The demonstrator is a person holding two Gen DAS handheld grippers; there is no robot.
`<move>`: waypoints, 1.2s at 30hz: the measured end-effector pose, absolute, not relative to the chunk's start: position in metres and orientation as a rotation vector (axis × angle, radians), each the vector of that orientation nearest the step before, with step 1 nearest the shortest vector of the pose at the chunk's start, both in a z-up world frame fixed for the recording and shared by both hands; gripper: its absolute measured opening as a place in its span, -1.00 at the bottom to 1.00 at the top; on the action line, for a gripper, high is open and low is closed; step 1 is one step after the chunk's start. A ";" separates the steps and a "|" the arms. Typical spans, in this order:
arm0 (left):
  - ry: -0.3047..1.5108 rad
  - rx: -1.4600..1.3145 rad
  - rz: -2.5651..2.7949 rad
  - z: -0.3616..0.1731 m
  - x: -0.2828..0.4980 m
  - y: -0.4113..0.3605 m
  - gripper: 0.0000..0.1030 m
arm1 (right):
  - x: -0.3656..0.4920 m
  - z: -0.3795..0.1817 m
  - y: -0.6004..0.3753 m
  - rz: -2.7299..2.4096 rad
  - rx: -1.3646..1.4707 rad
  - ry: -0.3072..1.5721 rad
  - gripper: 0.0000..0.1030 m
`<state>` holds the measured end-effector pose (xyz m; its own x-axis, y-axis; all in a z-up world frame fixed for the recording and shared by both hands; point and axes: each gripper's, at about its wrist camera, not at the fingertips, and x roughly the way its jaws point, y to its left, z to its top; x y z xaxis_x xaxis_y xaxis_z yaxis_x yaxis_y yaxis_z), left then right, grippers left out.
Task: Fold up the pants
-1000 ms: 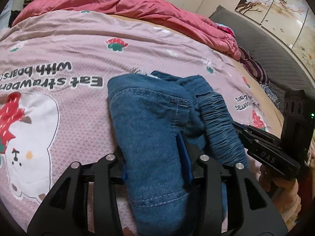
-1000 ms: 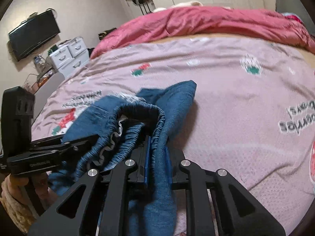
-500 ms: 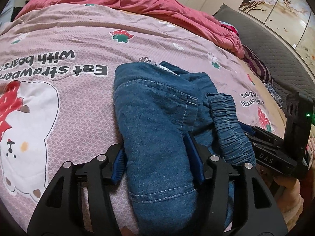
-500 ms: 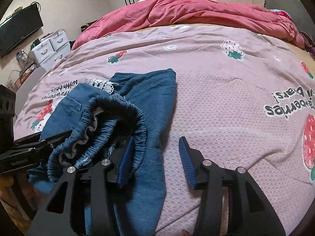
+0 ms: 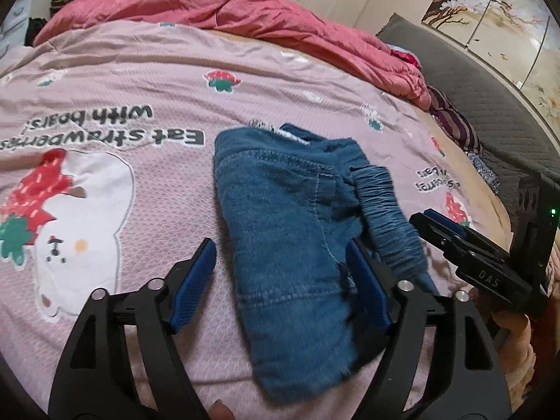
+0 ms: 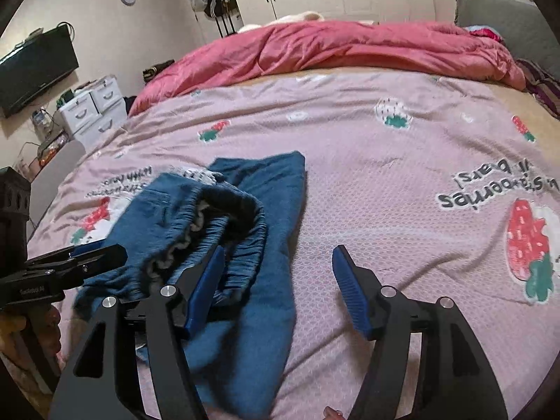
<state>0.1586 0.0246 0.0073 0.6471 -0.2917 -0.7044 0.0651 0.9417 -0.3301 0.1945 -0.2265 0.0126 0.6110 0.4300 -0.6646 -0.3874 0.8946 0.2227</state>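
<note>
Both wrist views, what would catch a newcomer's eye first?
A bundle of blue denim pants lies on the pink strawberry-print bedspread, its gathered waistband gaping. Both open grippers, left gripper and right gripper, are opening around it. A rumpled red quilt lies behind.

The blue denim pants (image 5: 290, 231) lie folded in a bundle on the bed near its close edge, their gathered elastic waistband (image 6: 227, 231) bunched on top.
</note>
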 end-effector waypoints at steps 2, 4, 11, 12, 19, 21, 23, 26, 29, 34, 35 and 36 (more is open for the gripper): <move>0.823 -0.279 -0.197 0.015 0.150 0.025 0.51 | 0.186 0.020 -0.229 0.471 0.063 0.763 0.23; 0.808 -0.270 -0.181 0.021 0.144 0.026 0.57 | 0.177 0.028 -0.231 0.481 0.077 0.740 0.31; 0.760 -0.250 -0.174 0.042 0.116 0.024 0.76 | 0.141 0.059 -0.239 0.496 0.094 0.638 0.91; 0.754 -0.250 -0.174 0.045 0.113 0.024 0.80 | 0.138 0.062 -0.240 0.495 0.091 0.630 0.91; 0.728 -0.232 -0.167 0.056 0.089 0.022 0.81 | 0.107 0.081 -0.242 0.499 0.047 0.582 0.91; 0.729 -0.227 -0.162 0.056 0.083 0.021 0.81 | 0.100 0.083 -0.242 0.500 0.043 0.578 0.91; 0.732 -0.224 -0.160 0.055 0.078 0.021 0.81 | 0.094 0.083 -0.242 0.496 0.035 0.573 0.91; 0.738 -0.216 -0.156 0.052 0.070 0.018 0.81 | 0.085 0.083 -0.241 0.496 0.024 0.569 0.91; 0.746 -0.207 -0.159 0.048 0.062 0.015 0.81 | 0.077 0.080 -0.240 0.490 0.013 0.571 0.91; 0.745 -0.199 -0.158 0.041 0.048 0.011 0.81 | 0.067 0.073 -0.241 0.461 -0.015 0.574 0.91; 0.746 -0.199 -0.157 0.040 0.047 0.011 0.81 | 0.066 0.071 -0.242 0.459 -0.018 0.577 0.91; 0.747 -0.201 -0.155 0.038 0.044 0.010 0.81 | 0.065 0.069 -0.242 0.456 -0.020 0.580 0.91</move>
<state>0.0443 0.0100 0.0384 0.7235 -0.2104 -0.6575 0.0682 0.9695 -0.2353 0.0646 -0.2423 0.0689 0.7396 0.4106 -0.5333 -0.4215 0.9003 0.1086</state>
